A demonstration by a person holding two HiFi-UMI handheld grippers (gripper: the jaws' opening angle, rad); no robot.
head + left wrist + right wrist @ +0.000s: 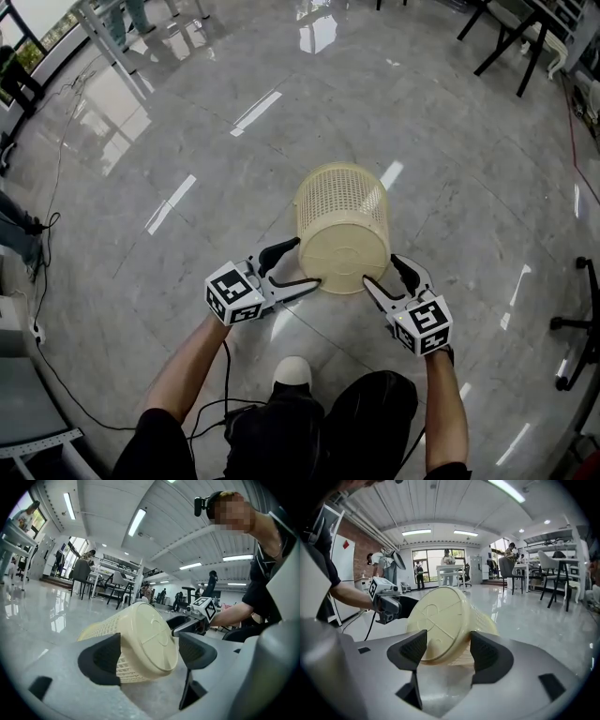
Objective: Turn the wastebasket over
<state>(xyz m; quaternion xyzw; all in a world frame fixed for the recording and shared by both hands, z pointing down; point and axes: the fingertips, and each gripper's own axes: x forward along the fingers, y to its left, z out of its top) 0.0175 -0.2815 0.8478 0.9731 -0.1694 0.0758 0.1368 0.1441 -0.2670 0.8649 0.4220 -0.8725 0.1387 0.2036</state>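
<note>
The wastebasket (pixel 343 225) lies tipped on the floor (pixel 187 141). The left gripper (pixel 307 262) and right gripper (pixel 380 269) flank its bottom, jaws wide apart.

The wastebasket (pixel 342 225) is cream with mesh walls; the floor (pixel 187 122) looks grey-marbled.

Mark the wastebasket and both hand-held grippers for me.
wastebasket (pixel 345 255), head view, on its solid base.
left hand-held gripper (pixel 307 262), head view, midway between its fingertips.
right hand-held gripper (pixel 380 269), head view, midway between its fingertips.
</note>
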